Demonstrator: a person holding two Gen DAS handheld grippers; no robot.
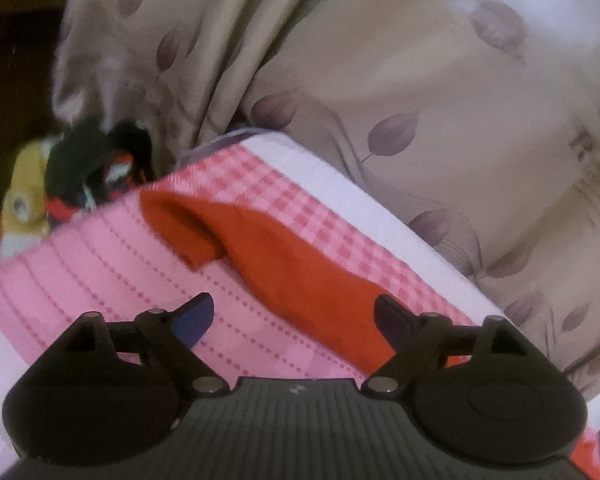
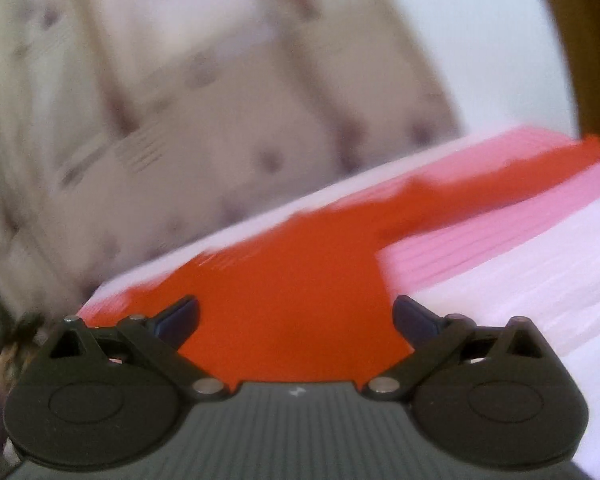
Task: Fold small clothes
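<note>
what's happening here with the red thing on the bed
A person with a gripper in each hand is working on a small red garment spread on a pink patterned bedcover. The left gripper and the right gripper both hover low over the cloth with their jaws open, nothing pinched. The right wrist view is blurred. A beige leaf-print curtain hangs behind the bed. No fold is visible yet.
</note>
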